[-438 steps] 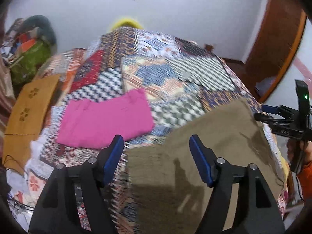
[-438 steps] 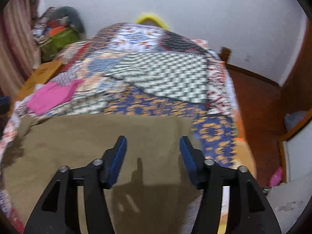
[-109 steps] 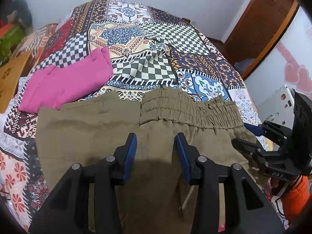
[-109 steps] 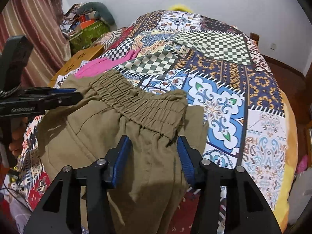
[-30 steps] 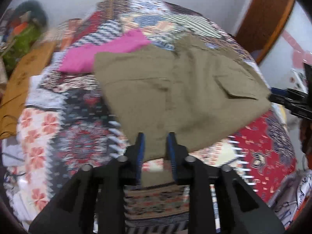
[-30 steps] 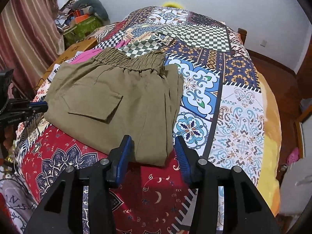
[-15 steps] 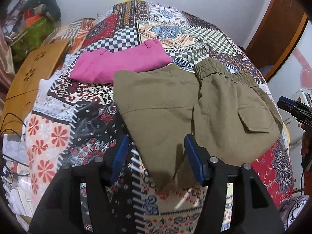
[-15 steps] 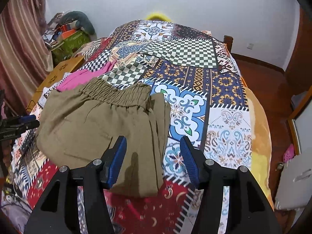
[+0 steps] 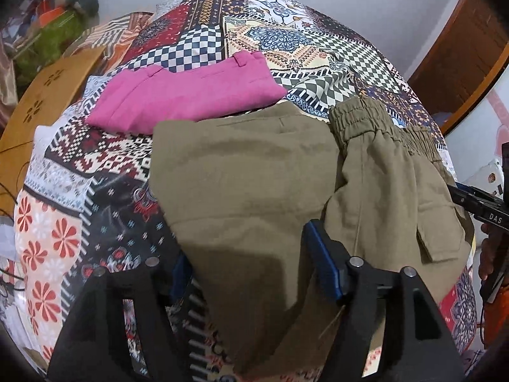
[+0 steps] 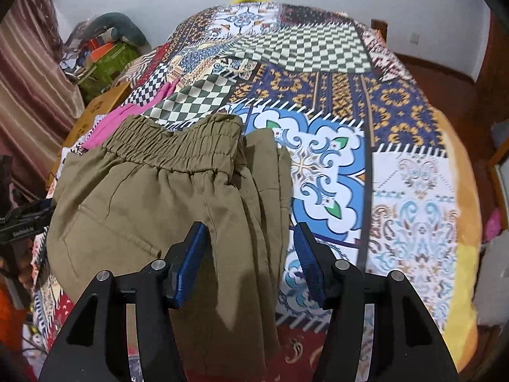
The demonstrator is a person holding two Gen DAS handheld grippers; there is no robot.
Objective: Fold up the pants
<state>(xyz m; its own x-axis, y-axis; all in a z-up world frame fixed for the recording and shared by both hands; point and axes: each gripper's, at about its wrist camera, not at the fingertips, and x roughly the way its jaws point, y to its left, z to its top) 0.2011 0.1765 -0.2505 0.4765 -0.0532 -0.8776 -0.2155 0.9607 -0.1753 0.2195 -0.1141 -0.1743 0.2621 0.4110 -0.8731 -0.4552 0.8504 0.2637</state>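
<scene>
The patchwork bedspread (image 10: 334, 165) carries the olive pants (image 9: 254, 175), folded, at the bed's near edge, waistband toward twelve o'clock. Pink folded pants (image 9: 187, 98) lie at eleven. Half a second ago both tongs hovered higher; now the left gripper (image 9: 246, 261) and right gripper (image 10: 251, 261) hang lower, spread, gripping nothing. Another fold looks likely.

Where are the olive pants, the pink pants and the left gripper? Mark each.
olive pants (image 9: 248, 172): left wrist view, folded leg panel.
pink pants (image 9: 191, 95): left wrist view, middle of fold.
left gripper (image 9: 248, 273): left wrist view, between open fingertips.
</scene>
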